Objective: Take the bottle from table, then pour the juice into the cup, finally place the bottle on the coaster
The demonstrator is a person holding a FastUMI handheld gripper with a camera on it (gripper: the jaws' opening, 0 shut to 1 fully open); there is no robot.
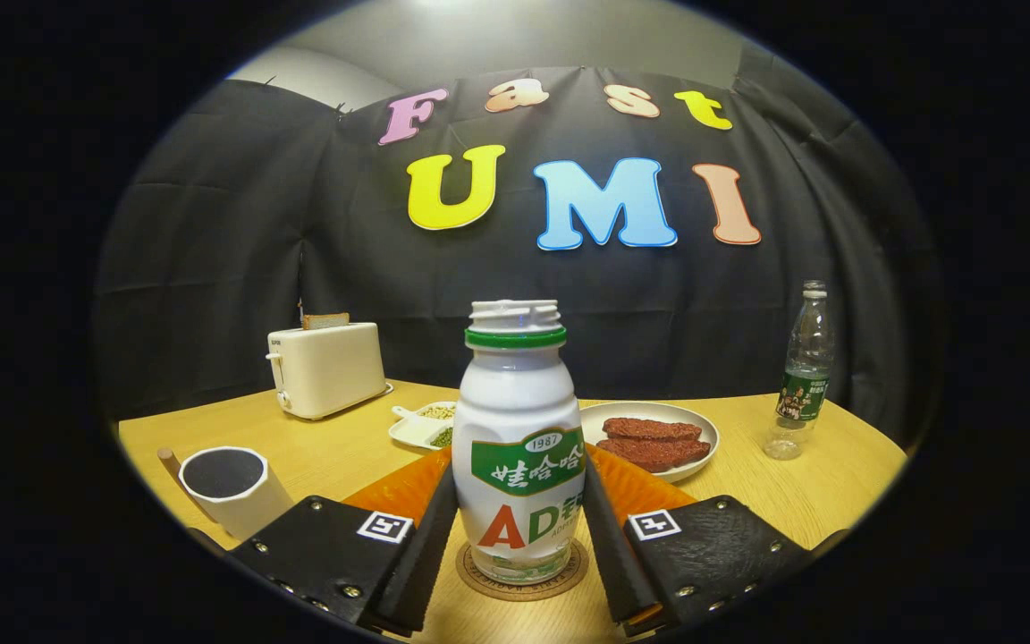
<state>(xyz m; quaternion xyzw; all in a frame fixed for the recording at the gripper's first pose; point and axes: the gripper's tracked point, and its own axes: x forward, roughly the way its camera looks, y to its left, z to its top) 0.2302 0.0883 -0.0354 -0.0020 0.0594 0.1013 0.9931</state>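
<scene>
The white plastic bottle with a green neck ring and no cap (519, 447) stood upright on the round brown woven coaster (522, 572), which put it at the task's last stop. The tongs (519, 537) flanked its lower body, a finger close on each side — whether they pressed the plastic or had just slackened could not be told from this angle. Left of the bottle stood the white faceted cup (231, 487), near enough for an easy pour; its dark inside hid any level. Behind the bottle lay an orange mat (408, 487) and a white plate of brown strips (654, 438) on the wooden worktop (801, 501) — probably set back to leave room.
</scene>
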